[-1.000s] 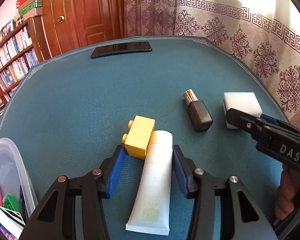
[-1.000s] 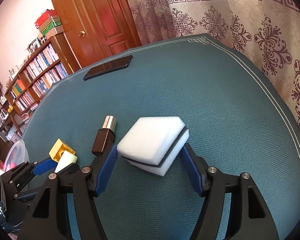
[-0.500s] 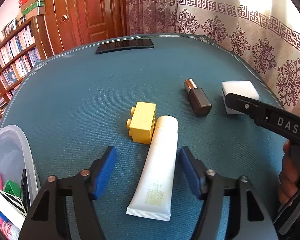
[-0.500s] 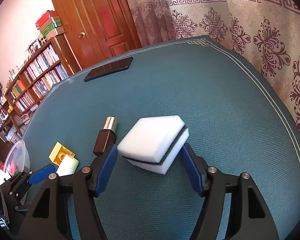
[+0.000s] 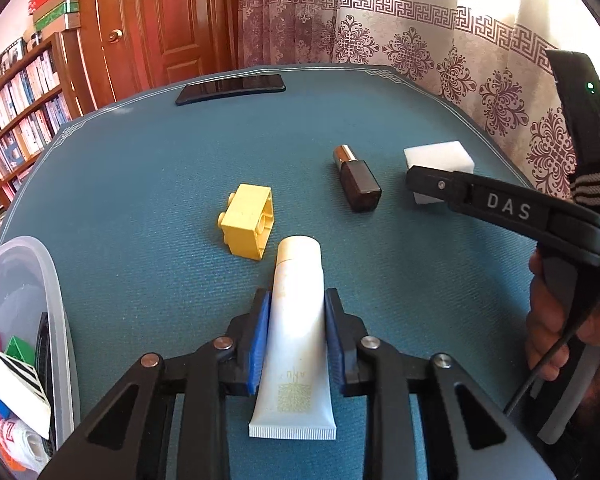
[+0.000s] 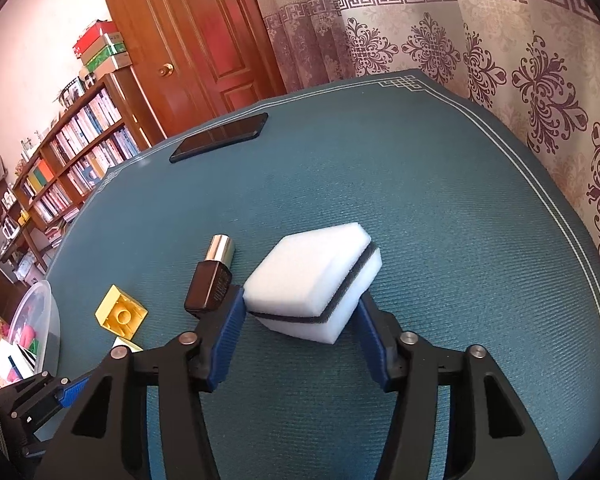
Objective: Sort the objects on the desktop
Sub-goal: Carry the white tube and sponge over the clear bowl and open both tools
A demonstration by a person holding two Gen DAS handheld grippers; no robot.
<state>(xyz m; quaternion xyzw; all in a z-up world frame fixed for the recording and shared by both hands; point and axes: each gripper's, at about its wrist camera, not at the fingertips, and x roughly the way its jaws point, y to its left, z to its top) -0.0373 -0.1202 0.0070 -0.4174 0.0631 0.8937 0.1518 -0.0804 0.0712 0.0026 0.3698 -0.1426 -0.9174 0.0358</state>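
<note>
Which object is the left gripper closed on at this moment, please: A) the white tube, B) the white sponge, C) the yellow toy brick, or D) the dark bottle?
A: the left gripper has both blue pads pressed against the sides of the white tube, while the yellow toy brick lies apart, beyond the fingertips.

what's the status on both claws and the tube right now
Left claw shut on cream tube, tube flat on table. Right claw open, straddling white sponge. Yellow brick sits just clear of tube cap.
</note>
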